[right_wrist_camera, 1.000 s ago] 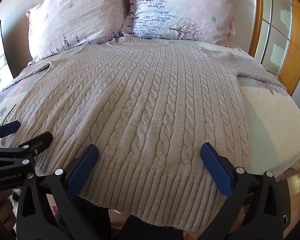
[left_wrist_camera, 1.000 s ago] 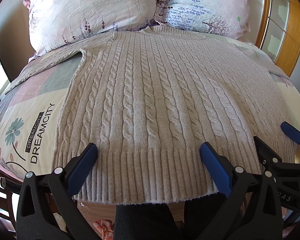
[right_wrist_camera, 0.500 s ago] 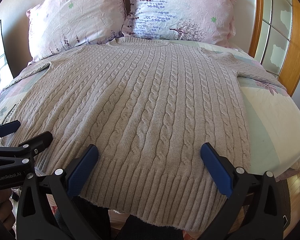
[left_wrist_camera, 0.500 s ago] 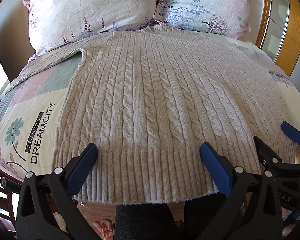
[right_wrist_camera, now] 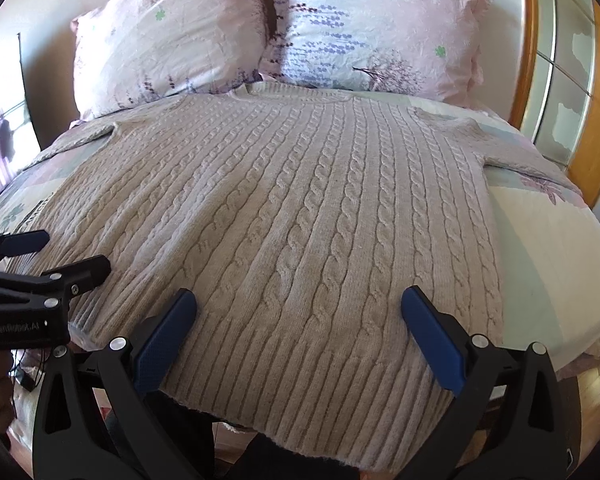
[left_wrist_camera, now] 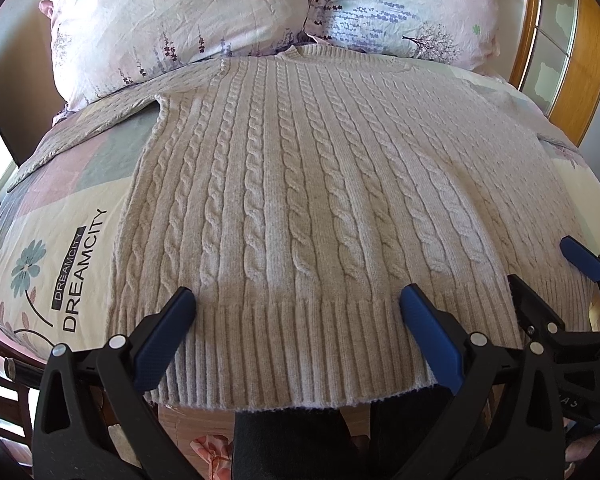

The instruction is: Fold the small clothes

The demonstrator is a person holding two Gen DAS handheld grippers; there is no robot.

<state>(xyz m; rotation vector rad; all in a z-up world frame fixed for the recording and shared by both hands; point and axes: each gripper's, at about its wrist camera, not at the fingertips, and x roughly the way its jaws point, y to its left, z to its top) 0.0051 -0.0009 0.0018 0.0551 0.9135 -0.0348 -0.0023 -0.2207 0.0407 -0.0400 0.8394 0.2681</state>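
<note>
A beige cable-knit sweater lies flat on the bed, collar toward the pillows, ribbed hem hanging over the near edge; it also shows in the right wrist view. My left gripper is open and empty over the hem's left part. My right gripper is open and empty over the hem's right part. The right gripper shows at the right edge of the left wrist view. The left gripper shows at the left edge of the right wrist view.
Two floral pillows lean at the head of the bed. The printed bedsheet shows on both sides of the sweater. A wooden-framed panel stands at the right. Dark trouser legs are below the hem.
The right wrist view has shifted: the sweater and pillows sit lower and slightly right, so the right gripper has tilted or risen a little. The left gripper has not moved.
</note>
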